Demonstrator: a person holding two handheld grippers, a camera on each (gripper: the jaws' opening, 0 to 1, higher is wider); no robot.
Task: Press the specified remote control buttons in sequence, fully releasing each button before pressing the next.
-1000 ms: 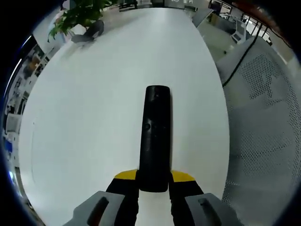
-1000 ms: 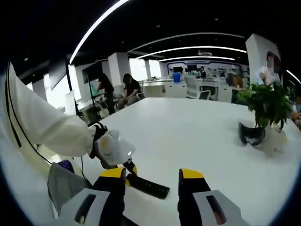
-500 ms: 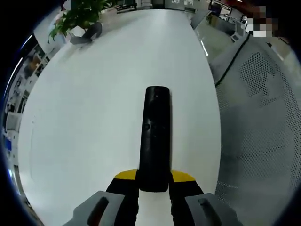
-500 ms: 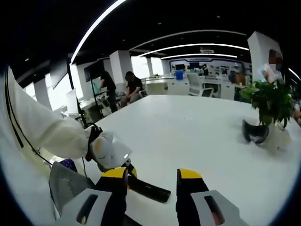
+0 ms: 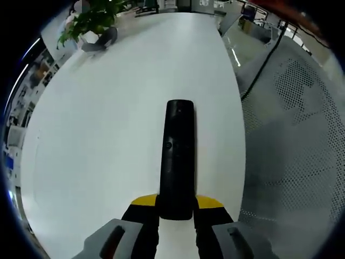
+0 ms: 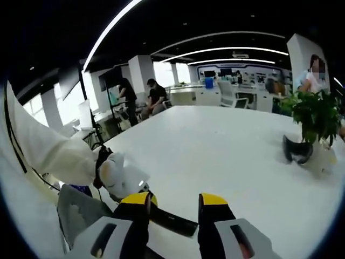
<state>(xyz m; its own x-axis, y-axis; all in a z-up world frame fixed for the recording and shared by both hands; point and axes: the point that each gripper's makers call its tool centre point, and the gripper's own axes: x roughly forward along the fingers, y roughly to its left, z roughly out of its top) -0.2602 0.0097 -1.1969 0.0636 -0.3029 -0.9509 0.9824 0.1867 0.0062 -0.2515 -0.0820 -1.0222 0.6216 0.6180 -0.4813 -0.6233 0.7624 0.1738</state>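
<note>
A long black remote control [image 5: 177, 156] points away from me over the white table [image 5: 108, 118] in the left gripper view. My left gripper [image 5: 176, 203] is shut on its near end, yellow pads on both sides. In the right gripper view the same remote [image 6: 171, 221] shows low, held by the left gripper [image 6: 125, 181] in a white-gloved hand. My right gripper [image 6: 175, 200] stands open just in front of the remote, with nothing between its fingers.
A potted green plant [image 5: 92, 19] with a dark object [image 5: 100, 40] beside it stands at the table's far end, seen also as the plant [image 6: 315, 116] at right. A perforated grey chair back [image 5: 302, 162] lies right of the table. People [image 6: 156, 97] sit at distant desks.
The left gripper and remote have drifted slightly so the table edge sits nearer the remote. The right gripper's view has shifted a little; its jaws stand slightly closer together.
</note>
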